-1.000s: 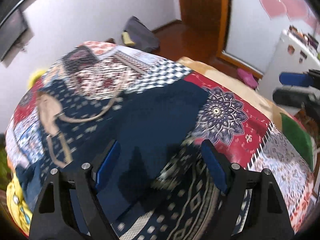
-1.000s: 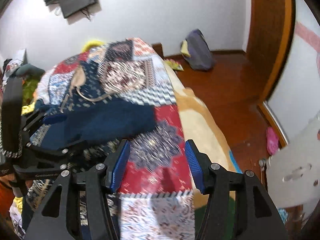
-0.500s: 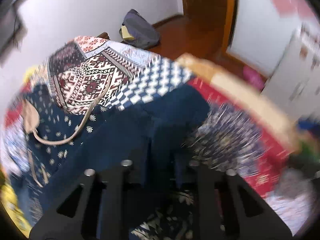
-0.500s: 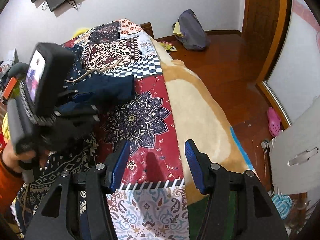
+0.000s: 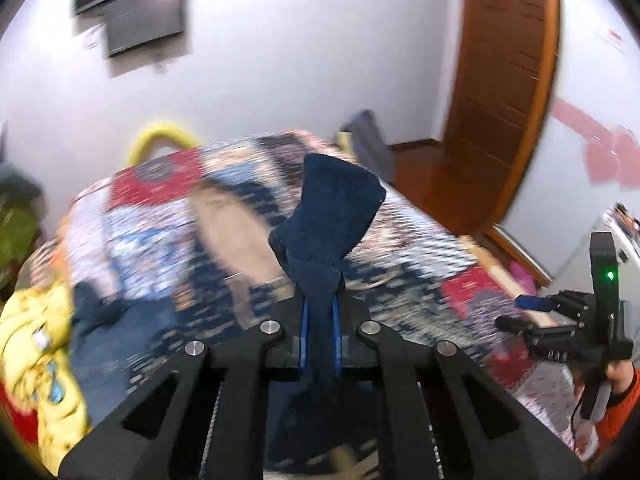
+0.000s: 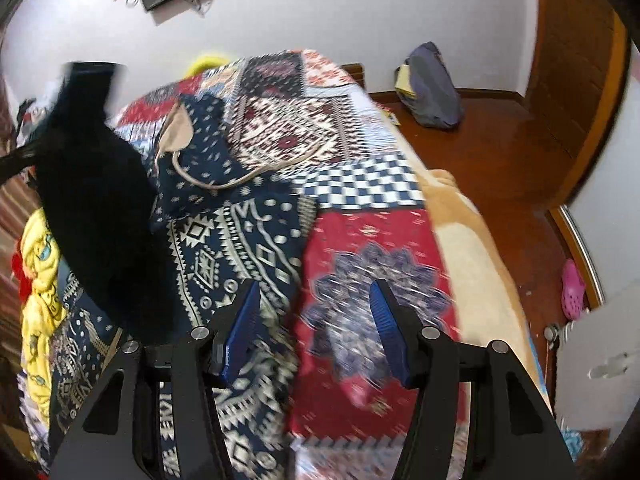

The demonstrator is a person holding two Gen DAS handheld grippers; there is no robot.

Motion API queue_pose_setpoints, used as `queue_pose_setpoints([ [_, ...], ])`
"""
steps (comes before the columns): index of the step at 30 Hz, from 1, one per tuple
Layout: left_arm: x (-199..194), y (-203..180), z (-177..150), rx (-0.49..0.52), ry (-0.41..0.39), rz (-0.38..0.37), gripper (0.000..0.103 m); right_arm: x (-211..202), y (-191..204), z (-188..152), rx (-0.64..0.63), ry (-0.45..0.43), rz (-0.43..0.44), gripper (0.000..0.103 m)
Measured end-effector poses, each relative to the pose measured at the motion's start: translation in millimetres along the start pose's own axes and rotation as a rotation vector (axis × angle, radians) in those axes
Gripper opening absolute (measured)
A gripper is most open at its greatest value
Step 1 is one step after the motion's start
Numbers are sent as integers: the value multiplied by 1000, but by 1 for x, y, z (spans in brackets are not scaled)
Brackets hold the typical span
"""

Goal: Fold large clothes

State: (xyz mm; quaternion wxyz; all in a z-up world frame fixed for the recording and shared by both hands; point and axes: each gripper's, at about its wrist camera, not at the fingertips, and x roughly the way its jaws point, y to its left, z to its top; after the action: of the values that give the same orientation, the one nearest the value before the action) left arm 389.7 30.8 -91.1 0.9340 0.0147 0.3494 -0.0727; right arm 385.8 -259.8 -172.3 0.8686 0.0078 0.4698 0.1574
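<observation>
Two grippers are up over the bed [image 6: 460, 240]. My left gripper [image 5: 320, 320] has its fingers pinched tight on the navy garment [image 5: 332, 216], lifted off the patchwork quilt [image 6: 360, 240]; in the right view it hangs as a dark mass at the left [image 6: 104, 216]. My right gripper [image 6: 314, 328] holds its fingers spread wide above the quilt, gripping nothing.
</observation>
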Motion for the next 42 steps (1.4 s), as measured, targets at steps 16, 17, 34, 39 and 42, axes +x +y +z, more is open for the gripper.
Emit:
queue_pose_setpoints([
  [16, 46, 158, -171, -377, 287, 23, 12, 70, 31, -19, -82, 146, -124, 68],
  [17, 44, 160, -177, -382, 297, 27, 16, 69, 32, -20, -82, 147, -126, 68],
  [34, -17, 178, -172, -191, 298, 185, 49, 37, 67, 3, -205, 139, -166, 71],
  [39, -26, 170, -113, -149, 200, 161, 58, 9, 86, 36, -229, 37, -118, 71],
  [42, -17, 166, -79, -150, 158, 124, 60, -1, 93, 65, -194, -22, -42, 71],
])
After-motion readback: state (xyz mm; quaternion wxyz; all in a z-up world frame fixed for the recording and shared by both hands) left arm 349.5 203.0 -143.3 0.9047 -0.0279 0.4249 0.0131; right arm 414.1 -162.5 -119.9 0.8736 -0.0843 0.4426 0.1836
